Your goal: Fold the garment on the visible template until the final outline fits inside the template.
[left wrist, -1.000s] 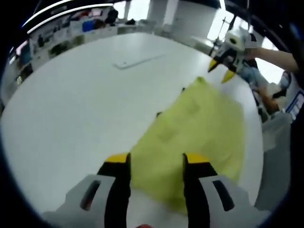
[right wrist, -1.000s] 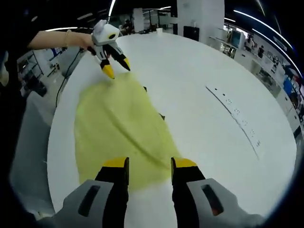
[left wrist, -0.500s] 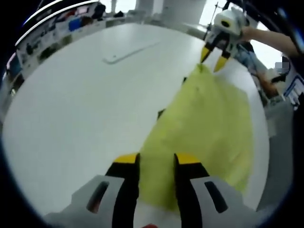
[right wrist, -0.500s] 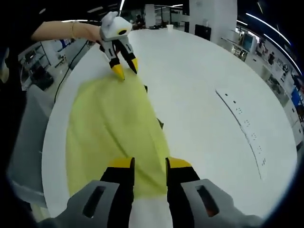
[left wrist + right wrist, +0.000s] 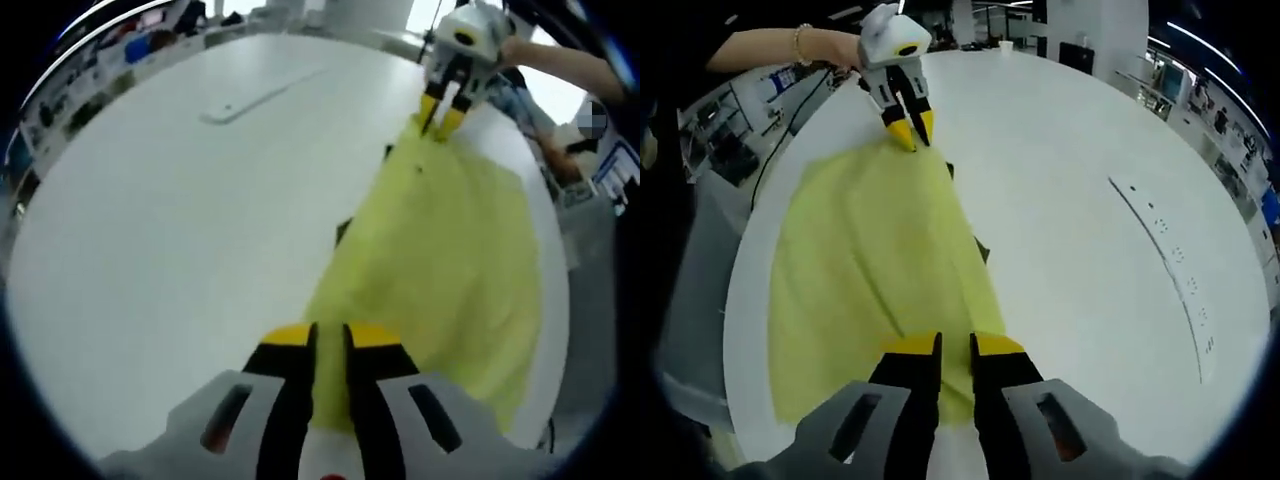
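- Garment [image 5: 450, 250]: one yellow-green cloth, spread flat along the near edge of the white table [image 5: 170, 220]; in the right gripper view [image 5: 870, 270] it lies left of centre, running from the near claw to the far one.
- Template: small dark marks show at the garment's inner edge [image 5: 981, 250]; whether they belong to the template cannot be told.
- Left claw [image 5: 330, 345]: yellow-tipped black jaws drawn almost together, with only a narrow slit between them, nipping the near corner of the garment; seen from the right gripper view it is the far claw [image 5: 910, 130], tips down on the opposite corner, a hand [image 5: 845, 48] with a bracelet holding it.
- Right claw [image 5: 955, 350]: jaws likewise nearly shut, pinching the garment's edge at its near end; from the left gripper view it is the far claw [image 5: 442, 112], tips close together on the cloth's far corner, held by a hand [image 5: 520, 50].
- Table: large, round-edged, white.
- Long pale strip [image 5: 1170, 270]: lies on the table well apart from the garment, with small dark marks along it; also seen at [image 5: 255, 100].
- Surroundings: shelves and desks [image 5: 110, 70] behind the table, ceiling lights, blurred.
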`<state>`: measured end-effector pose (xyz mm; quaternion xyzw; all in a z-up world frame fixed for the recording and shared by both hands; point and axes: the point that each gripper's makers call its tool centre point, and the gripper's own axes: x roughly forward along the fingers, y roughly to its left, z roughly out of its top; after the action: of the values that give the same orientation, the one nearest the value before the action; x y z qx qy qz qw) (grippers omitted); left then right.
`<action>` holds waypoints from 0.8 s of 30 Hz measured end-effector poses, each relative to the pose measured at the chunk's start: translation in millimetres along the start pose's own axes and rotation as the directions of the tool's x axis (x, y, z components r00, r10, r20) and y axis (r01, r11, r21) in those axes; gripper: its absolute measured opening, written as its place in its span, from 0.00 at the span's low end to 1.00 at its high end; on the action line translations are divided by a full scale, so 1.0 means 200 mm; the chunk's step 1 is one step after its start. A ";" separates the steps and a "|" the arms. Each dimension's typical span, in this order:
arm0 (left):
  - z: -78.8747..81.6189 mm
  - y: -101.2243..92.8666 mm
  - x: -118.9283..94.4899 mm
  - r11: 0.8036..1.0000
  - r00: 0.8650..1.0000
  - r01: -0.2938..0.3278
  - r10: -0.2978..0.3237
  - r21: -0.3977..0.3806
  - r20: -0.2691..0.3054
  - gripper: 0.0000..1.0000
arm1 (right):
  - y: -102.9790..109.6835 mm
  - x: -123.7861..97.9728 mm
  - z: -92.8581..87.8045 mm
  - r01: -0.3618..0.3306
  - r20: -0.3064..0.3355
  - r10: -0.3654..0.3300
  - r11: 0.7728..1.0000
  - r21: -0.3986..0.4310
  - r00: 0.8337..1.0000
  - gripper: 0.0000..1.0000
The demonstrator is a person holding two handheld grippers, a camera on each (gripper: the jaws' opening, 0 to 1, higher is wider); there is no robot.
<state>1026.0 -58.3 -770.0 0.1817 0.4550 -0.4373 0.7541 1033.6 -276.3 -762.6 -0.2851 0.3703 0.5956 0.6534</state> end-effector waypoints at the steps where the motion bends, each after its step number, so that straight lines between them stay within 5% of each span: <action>1: 0.00 0.00 0.00 1.000 1.000 0.000 0.000 -0.002 -0.001 0.06 | 0.00 0.00 0.00 0.000 -0.001 0.000 1.000 0.002 1.000 0.08; 16: -0.01 -0.02 0.00 1.000 1.000 0.018 -0.018 0.013 -0.007 0.00 | -0.02 -0.01 0.01 0.011 0.011 -0.011 1.000 -0.023 1.000 0.02; 24: 0.01 -0.01 -0.06 1.000 1.000 -0.028 0.028 0.013 0.013 0.00 | -0.03 -0.06 0.06 0.040 0.047 -0.038 0.998 -0.039 0.998 0.02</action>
<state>1023.5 -54.7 -757.4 0.1903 0.4446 -0.4309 0.7619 1041.0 -274.2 -746.3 -0.2915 0.3373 0.5964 0.6675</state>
